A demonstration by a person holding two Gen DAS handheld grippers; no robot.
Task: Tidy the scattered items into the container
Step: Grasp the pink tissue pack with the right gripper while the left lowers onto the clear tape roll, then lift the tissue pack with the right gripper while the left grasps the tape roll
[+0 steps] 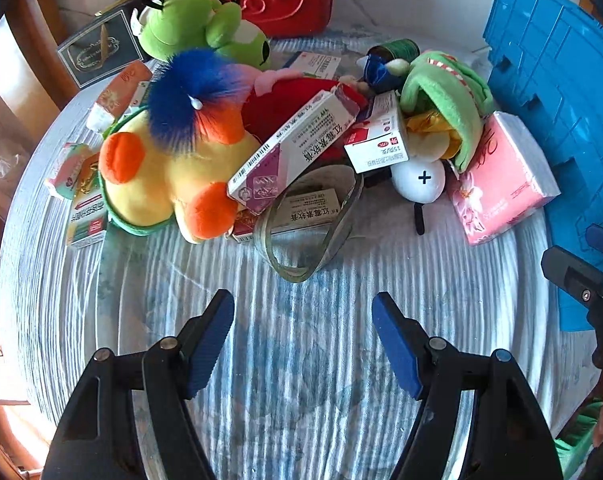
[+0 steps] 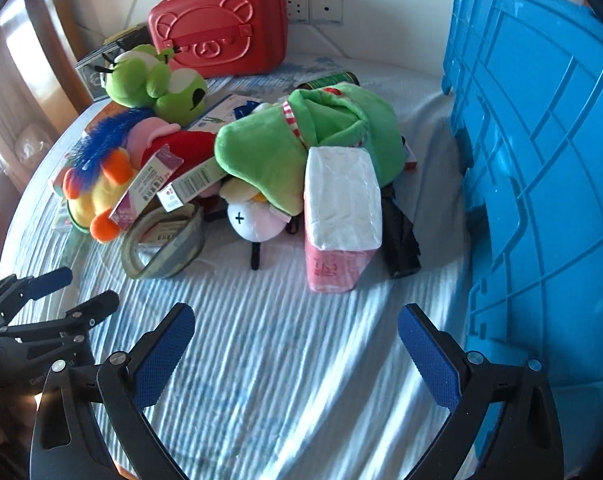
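A heap of scattered items lies on a round table under a pale blue striped cloth. It includes a yellow plush with orange feet, a green frog plush, a long medicine box, a roll of tape, a white plush ball and a pink tissue pack. The blue crate stands at the right. My left gripper hovers open over bare cloth, short of the tape roll. Short of the tissue pack, my right gripper is open and holds nothing.
A red bear-embossed case stands against the back wall beside a dark booklet. A green plush drapes over the heap, and a black folded object lies by the tissue pack. Bare cloth lies between the heap and both grippers.
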